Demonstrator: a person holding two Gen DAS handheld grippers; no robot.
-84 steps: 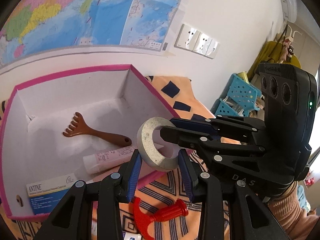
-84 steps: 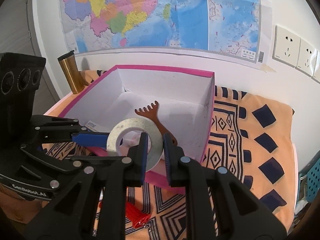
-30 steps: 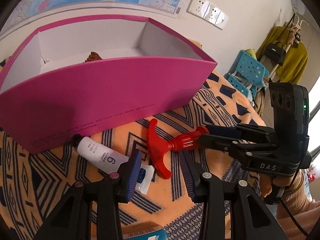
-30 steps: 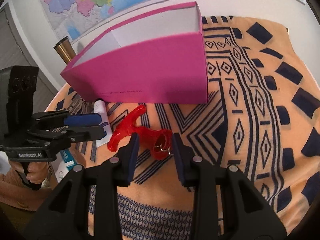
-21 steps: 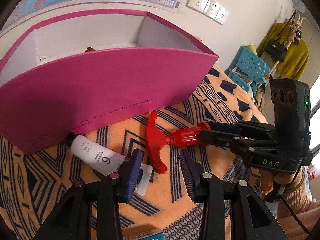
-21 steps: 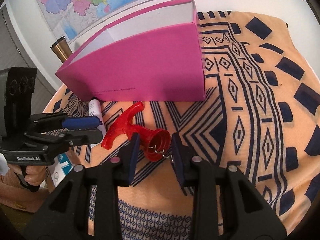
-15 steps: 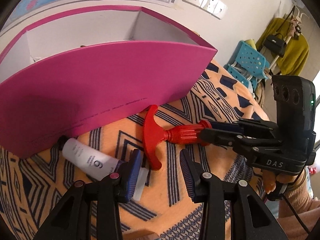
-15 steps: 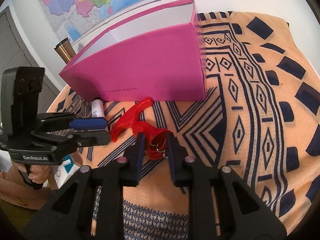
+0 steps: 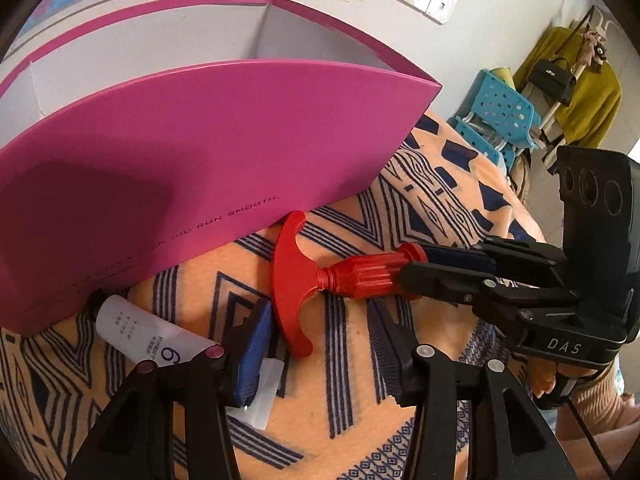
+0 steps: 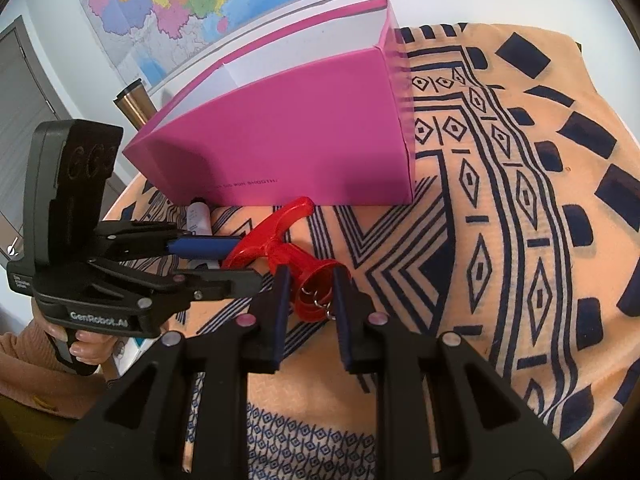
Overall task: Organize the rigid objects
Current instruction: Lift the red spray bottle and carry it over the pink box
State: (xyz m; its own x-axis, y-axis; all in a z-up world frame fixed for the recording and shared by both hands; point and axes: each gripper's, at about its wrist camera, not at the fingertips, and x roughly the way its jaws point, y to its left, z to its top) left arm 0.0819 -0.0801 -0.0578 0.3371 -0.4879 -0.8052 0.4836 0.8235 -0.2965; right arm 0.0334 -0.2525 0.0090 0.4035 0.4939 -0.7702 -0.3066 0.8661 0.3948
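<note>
A red T-handled tool lies on the patterned cloth just in front of the pink box. In the right wrist view the tool has small metal rings at its round end. My right gripper has its fingers closed against the sides of that round end; it also shows in the left wrist view. My left gripper is open, with its fingers either side of the tool's T-handle, low over the cloth. A white tube lies under the left finger.
The pink box stands close behind the tool. A gold tumbler stands behind the box at the left. The orange patterned cloth stretches to the right. A blue plastic chair stands beyond the table.
Both grippers came down from over the box, where a tape roll was held, to the cloth. The right gripper's fingers narrowed onto the red tool's round end. The left gripper moved nearer the T-handle.
</note>
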